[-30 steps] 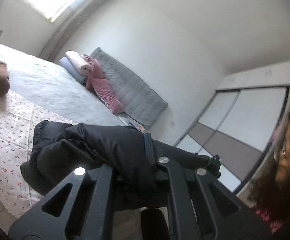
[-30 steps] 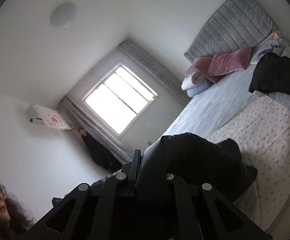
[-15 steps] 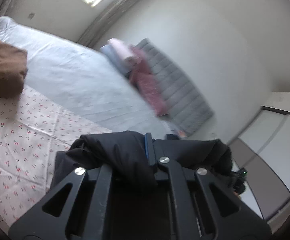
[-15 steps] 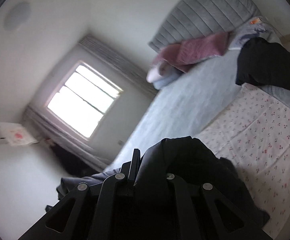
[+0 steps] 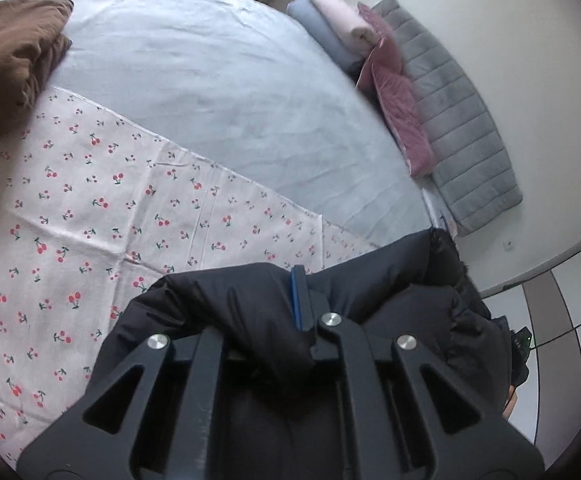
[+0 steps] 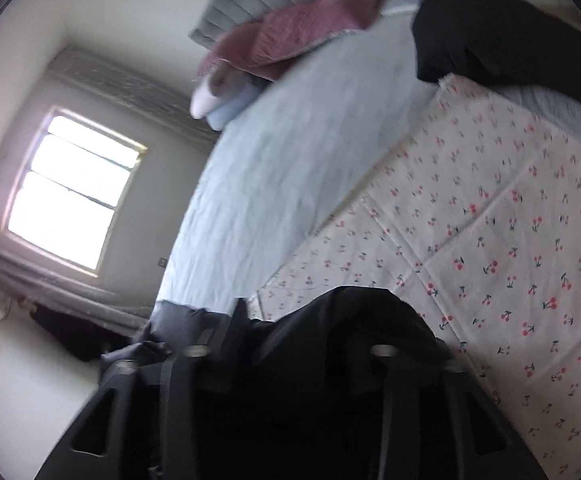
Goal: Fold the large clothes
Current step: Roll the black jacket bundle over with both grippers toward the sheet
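Cherry-print sheet [image 5: 90, 208] — perhaps a window [image 6: 70, 200].

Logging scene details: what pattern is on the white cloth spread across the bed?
Small red cherries with green stems on the white cloth, clearest in the left wrist view.

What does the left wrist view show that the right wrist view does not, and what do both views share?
Only the left wrist view shows the folded brown garment at the bed's edge and the wardrobe doors. Only the right wrist view shows the window and a second black garment lying near the pillows. Both show a claw, left claw and right claw, clamped on the black puffy jacket, above the cherry-print sheet, with the grey headboard cushion and pink pillow beyond.
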### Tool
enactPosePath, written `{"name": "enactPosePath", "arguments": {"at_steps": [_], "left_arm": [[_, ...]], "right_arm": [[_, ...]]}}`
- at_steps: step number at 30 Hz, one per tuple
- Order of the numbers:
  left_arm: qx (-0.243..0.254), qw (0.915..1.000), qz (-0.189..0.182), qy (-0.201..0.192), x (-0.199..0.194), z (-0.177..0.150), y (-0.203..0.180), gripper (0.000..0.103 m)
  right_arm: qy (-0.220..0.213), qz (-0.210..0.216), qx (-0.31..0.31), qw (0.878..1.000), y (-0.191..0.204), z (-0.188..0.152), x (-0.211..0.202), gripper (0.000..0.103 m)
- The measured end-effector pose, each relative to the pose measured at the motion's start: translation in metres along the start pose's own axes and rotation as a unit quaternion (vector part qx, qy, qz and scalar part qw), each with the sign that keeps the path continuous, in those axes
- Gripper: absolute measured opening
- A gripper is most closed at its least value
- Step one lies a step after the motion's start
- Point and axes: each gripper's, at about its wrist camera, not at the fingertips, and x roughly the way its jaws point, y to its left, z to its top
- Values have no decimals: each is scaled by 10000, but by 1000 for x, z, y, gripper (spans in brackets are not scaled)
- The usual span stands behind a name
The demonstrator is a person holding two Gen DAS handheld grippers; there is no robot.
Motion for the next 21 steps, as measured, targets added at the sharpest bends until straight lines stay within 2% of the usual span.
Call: {"name": "enactPosePath", "arguments": {"at_steps": [1,3,6,9,11,12,13,14,16,18,21], "left_arm": [[32,10000,10,18,0,1,-1,12],[63,9999,50,70,-2,0,-3,14],[53,9999,30,151,-7,-3,-4,20],[-163,9992,-269,249,-14,-6,-3,40],[-289,9983,-431,267,-21,-8,-3,61],[-310,9979,-502,275,-26,-8,-5,66],[-309,9977,-533,275,-30,-9,-8,77],[-271,9980,-516,238,-36,-11,-12,81],[-66,9992,-383,119,-51,-15,-24,82],[293,9991,-304,57,-70,-22,-40,83],[790,9969,23,13,-97,-42,-61,86]], "right_arm": [[3,37,7,10000,0,1,-1,69],[-49,68,-69,9999,6,2,-11,72],[-300,162,-784,9963,34,-9,-43,81],[-336,53,-1644,9858,68,-41,-69,91],[-33,27,-2201,9755,89,-73,-75,92],[149,42,-2514,9678,99,-93,-75,92],[333,-65,-2801,9594,106,-112,-70,92],[481,-221,-2971,9534,110,-125,-64,92],[741,-639,-3259,9403,113,-150,-44,92],[755,-946,-3398,9327,109,-161,-27,92],[723,-860,-3235,9395,98,-165,-19,91]]}}
